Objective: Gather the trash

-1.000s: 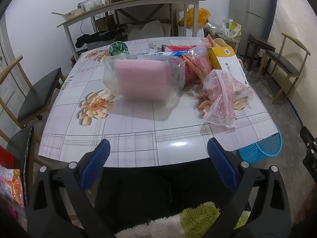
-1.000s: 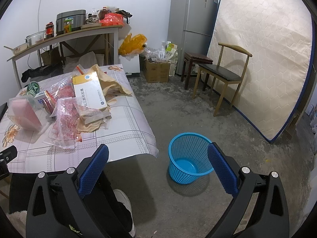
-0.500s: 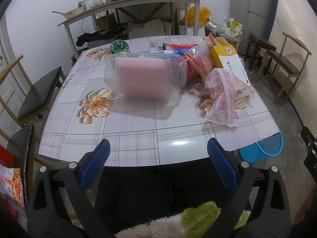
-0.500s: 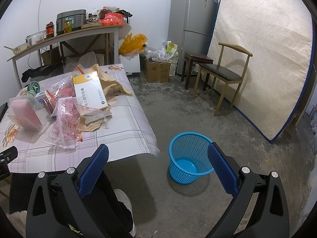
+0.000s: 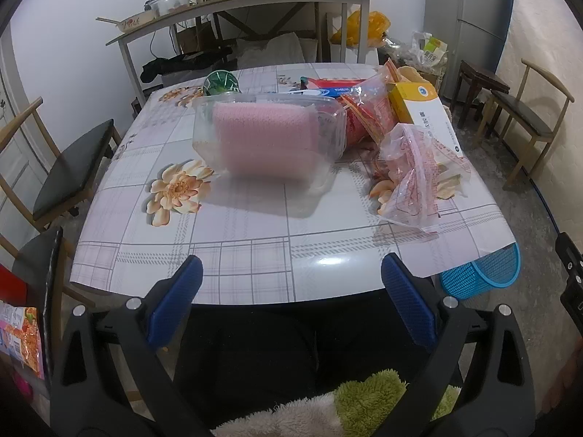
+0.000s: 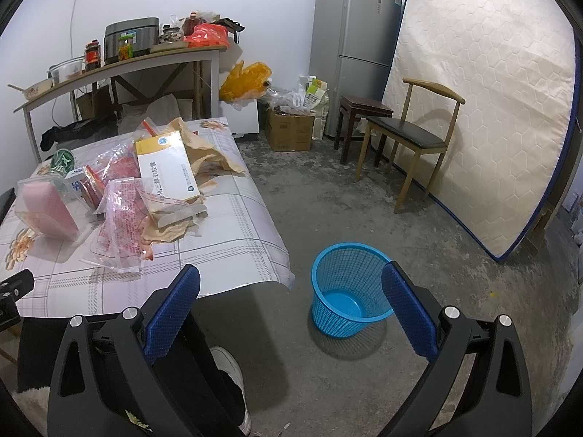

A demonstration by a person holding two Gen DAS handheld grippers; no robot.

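Both grippers, left (image 5: pixel 291 298) and right (image 6: pixel 291 298), stay spread and empty, barely moved, litter-strewn table (image 5: pixel 255 255) untouched, blue basket (image 6: pixel 346 291) empty.

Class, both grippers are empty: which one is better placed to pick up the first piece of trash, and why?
Probably the left gripper: jaws open, it faces the table, with the clear tub ahead. The right gripper points at the floor and blue basket.

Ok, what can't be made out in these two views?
- Left wrist view: pink contents of the clear container are blurred.
- Left wrist view: blue basket is mostly hidden by the table edge.
- Right wrist view: print on the yellow-white box is too small to read.
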